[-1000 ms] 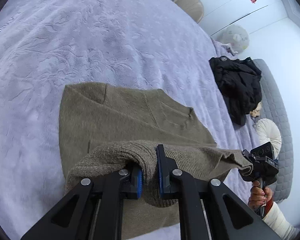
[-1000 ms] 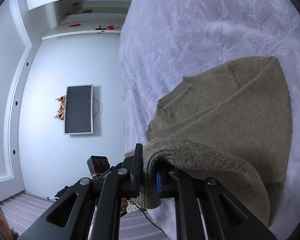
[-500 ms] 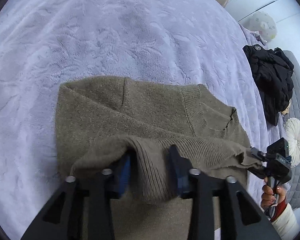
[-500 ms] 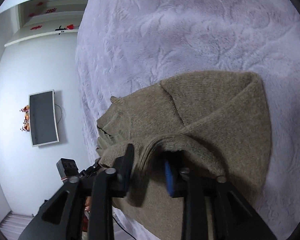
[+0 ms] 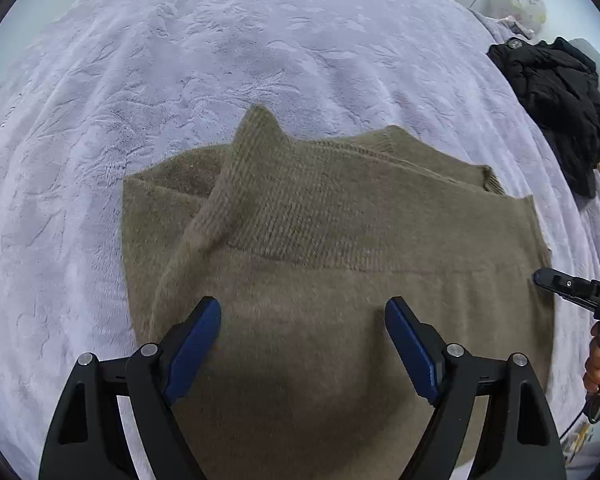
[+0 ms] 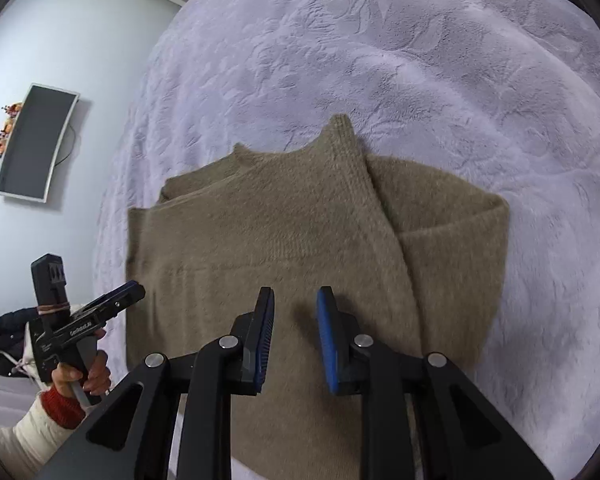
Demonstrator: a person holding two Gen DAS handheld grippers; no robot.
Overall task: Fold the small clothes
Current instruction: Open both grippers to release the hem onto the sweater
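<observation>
A second ago both grippers pinched the hem of the olive knit sweater (image 5: 340,264) and carried it over the body; now the hem lies released on top, the fold laid.

Left wrist view: the left gripper (image 5: 302,312) hangs over the doubled sweater, which rests flat on the lilac bedspread (image 5: 180,60). Its jaws have just been opening and stand wide apart, nothing between them. A black garment (image 5: 556,96) lies well apart near the bed's far edge.

Right wrist view: the right gripper (image 6: 296,312) hovers above the same sweater (image 6: 300,232); its jaws have just been closing, a narrow gap left, empty.

The knit looks soft, thick and limp, likely light but springy, so folds may creep open. The ribbed hem or a doubled side edge would probably give the firmest hold.
</observation>
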